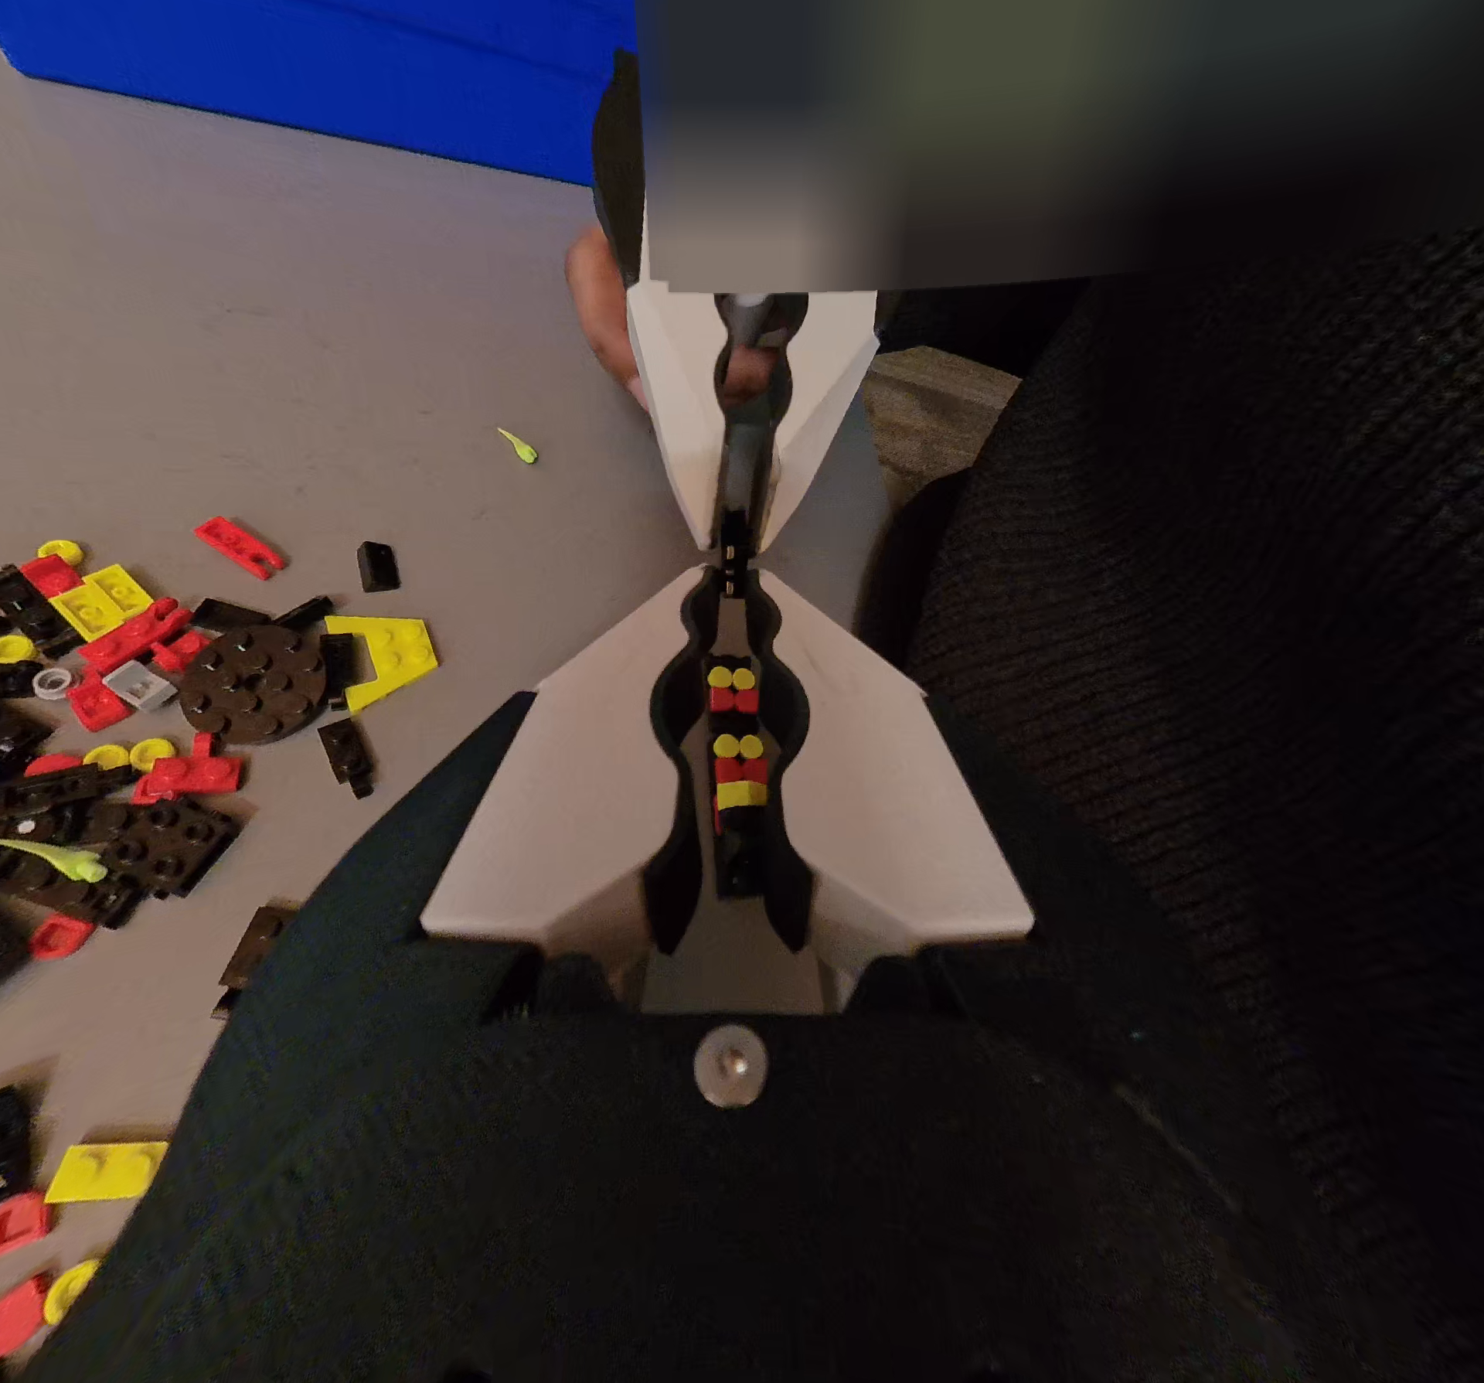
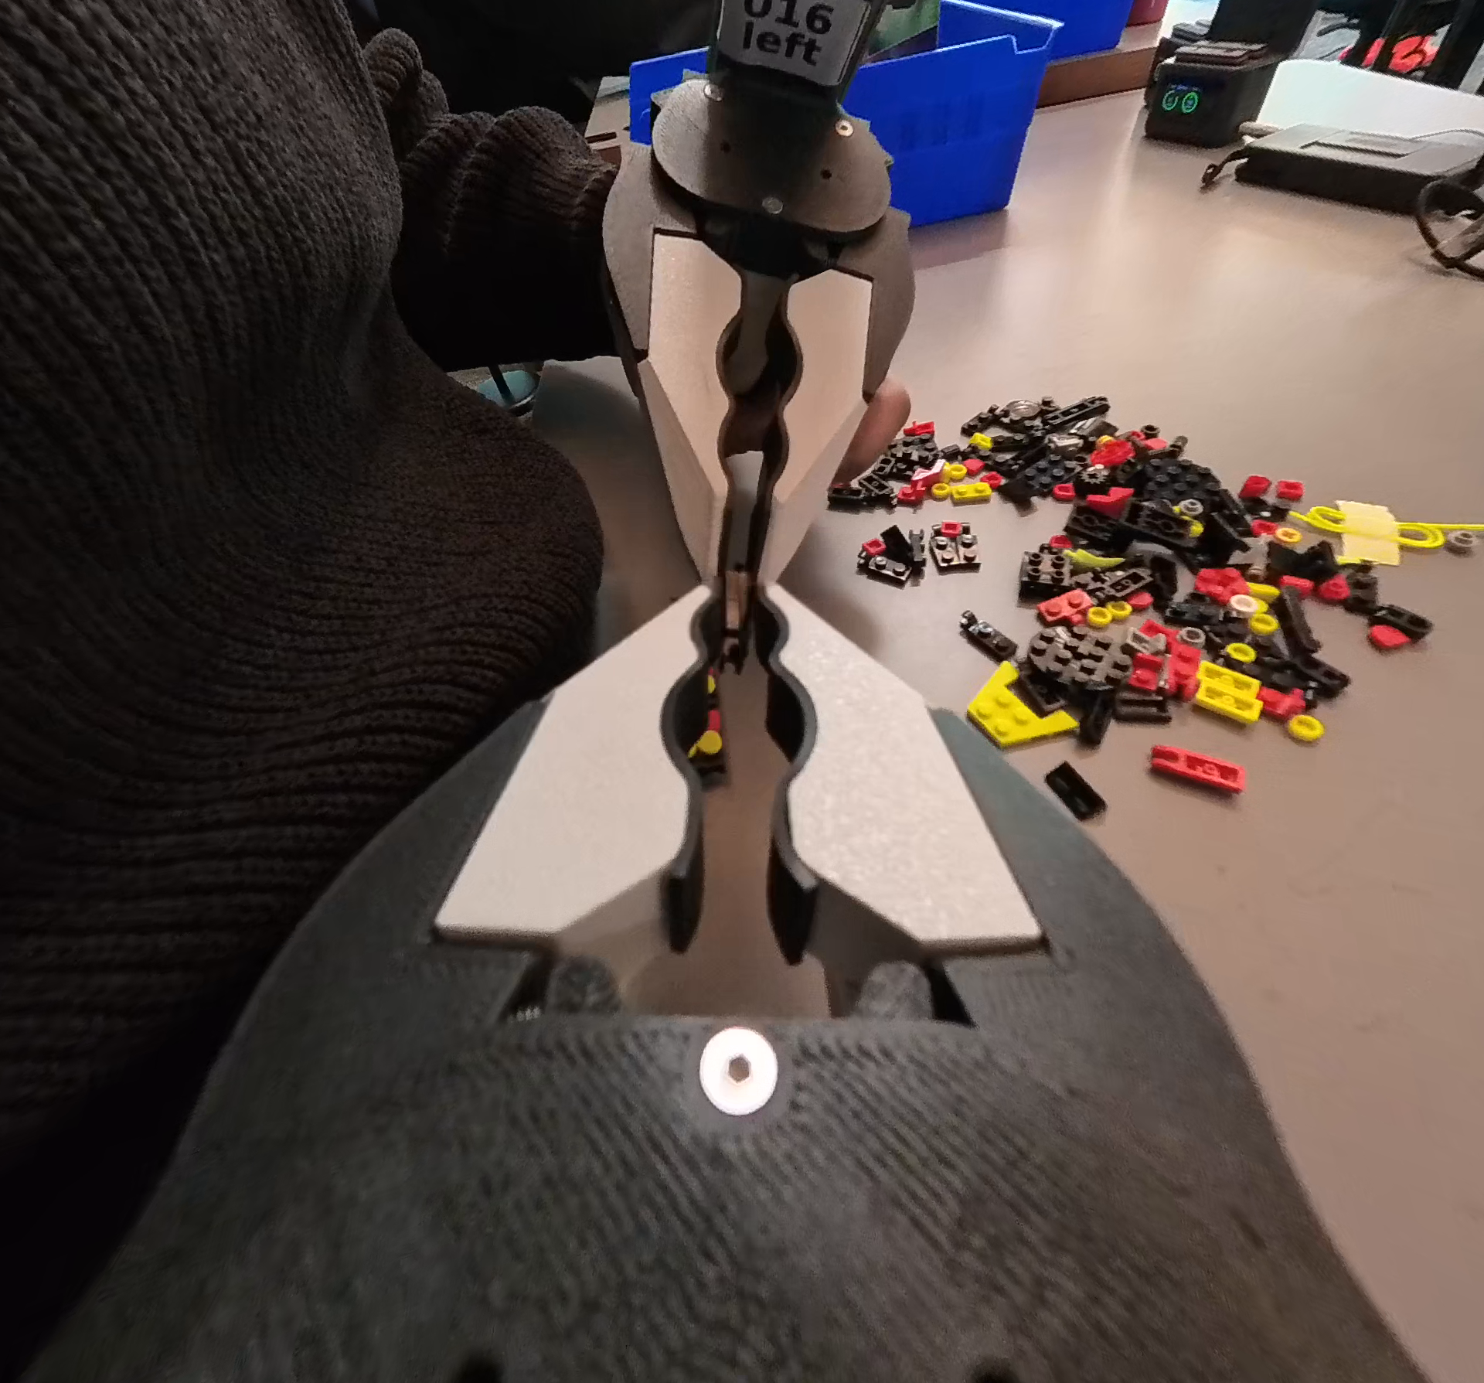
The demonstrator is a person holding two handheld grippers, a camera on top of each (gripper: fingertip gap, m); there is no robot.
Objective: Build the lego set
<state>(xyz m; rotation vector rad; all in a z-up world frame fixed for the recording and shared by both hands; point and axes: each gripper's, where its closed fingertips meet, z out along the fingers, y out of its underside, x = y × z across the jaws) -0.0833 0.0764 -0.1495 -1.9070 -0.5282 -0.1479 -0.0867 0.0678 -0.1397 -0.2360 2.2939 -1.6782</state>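
Note:
My left gripper (image 1: 729,581) and right gripper (image 2: 735,605) meet tip to tip above the grey table (image 1: 321,340). Both are shut on the top end of a narrow black lego assembly (image 1: 737,750) with yellow round studs and red pieces. It shows through the gap between my left fingers, and edge-on in the right wrist view (image 2: 707,742). The right gripper (image 1: 732,541) faces me in the left wrist view. The left gripper (image 2: 737,569) faces me in the right wrist view.
A pile of loose black, red and yellow pieces (image 1: 120,702) (image 2: 1164,581) lies on the table, with a yellow wedge plate (image 2: 1012,710) and a black round plate (image 1: 253,682). Blue bins (image 2: 964,99) stand behind. A dark knit sleeve (image 2: 241,461) fills one side. My left and right fingertips are right by each other. Left tips and right tips are each some 12 cm from the black round plate (image 1: 253,682). Look for it in the right wrist view (image 2: 1078,647) too.

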